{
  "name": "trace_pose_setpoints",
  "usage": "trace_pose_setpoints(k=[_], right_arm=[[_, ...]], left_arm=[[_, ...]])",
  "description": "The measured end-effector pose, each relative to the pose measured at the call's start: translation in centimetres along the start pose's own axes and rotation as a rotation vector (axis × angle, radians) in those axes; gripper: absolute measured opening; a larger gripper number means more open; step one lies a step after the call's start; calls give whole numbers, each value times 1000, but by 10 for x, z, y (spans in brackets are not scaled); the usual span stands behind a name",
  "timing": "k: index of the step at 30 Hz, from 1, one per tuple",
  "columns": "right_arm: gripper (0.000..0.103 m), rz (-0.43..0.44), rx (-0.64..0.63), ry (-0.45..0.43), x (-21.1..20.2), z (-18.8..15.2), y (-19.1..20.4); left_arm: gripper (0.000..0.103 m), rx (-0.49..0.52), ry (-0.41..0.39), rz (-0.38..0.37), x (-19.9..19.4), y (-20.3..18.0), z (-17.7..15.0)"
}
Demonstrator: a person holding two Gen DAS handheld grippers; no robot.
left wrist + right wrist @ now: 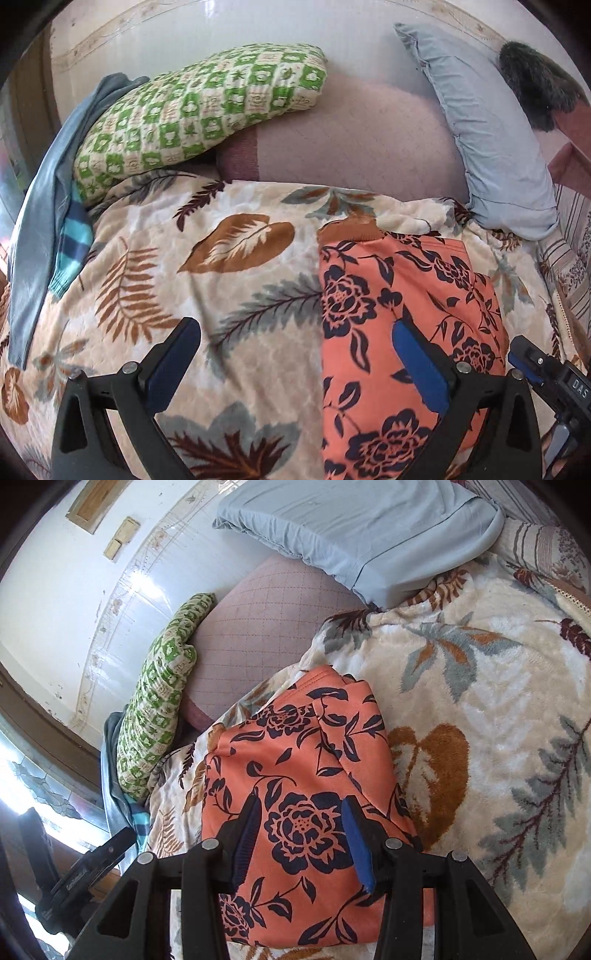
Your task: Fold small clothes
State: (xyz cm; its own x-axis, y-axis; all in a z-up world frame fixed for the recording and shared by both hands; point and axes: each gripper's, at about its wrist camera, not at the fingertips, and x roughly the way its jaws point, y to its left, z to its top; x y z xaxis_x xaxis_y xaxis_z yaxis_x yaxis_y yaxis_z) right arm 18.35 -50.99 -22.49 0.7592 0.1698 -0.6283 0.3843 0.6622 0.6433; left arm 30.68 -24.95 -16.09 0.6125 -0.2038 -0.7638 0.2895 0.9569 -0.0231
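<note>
Folded orange floral garment (406,314) lies on the leaf-print blanket (221,295); left gripper (295,354) and right gripper (301,830) jaws apart, holding nothing.

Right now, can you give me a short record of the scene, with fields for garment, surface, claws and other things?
garment: orange floral cloth, folded, lying on the blanket
surface: leaf-print blanket
left claw: open, empty, above the blanket
right claw: open, over the cloth, not gripping it
other things: green pillow, blue pillow, blue garments at the left
</note>
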Motion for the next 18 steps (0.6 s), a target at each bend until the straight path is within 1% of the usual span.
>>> trace_pose_setpoints(k=[2, 3, 5, 6, 7, 9, 10, 11, 12, 13, 14, 16, 18], right_arm=[[49, 16, 24, 38, 7, 4, -4], [49, 5, 30, 80, 14, 5, -7], [49, -40, 33, 199, 34, 2, -14], [49, -36, 34, 224, 39, 0, -19], [49, -19, 32, 219, 38, 1, -20], [49, 30, 48, 218, 29, 7, -23], [49, 53, 57, 195, 20, 10, -26], [52, 64, 66, 162, 11, 13, -30], [59, 63, 80, 129, 2, 16, -36], [63, 55, 100, 107, -5, 18, -44], [69, 49, 124, 102, -10, 19, -53], [69, 56, 174, 153, -9, 20, -70], [69, 43, 214, 221, -4, 18, -85]], left_arm=[[103, 39, 37, 8, 23, -20, 7], [103, 53, 75, 21, 38, -29, 8], [103, 102, 196, 63, 75, -46, 3], [103, 127, 250, 94, 92, -53, -2], [103, 125, 263, 101, 100, -56, -7], [103, 75, 236, 79, 94, -52, -10], [103, 60, 244, 58, 91, -49, -11], [103, 50, 253, 34, 86, -45, -13], [103, 43, 247, 18, 79, -40, -16], [103, 39, 229, 16, 70, -35, -20], [103, 36, 215, 14, 62, -28, -24], [103, 20, 220, -19, 50, -14, -34], [103, -19, 261, -86, 48, -2, -45]])
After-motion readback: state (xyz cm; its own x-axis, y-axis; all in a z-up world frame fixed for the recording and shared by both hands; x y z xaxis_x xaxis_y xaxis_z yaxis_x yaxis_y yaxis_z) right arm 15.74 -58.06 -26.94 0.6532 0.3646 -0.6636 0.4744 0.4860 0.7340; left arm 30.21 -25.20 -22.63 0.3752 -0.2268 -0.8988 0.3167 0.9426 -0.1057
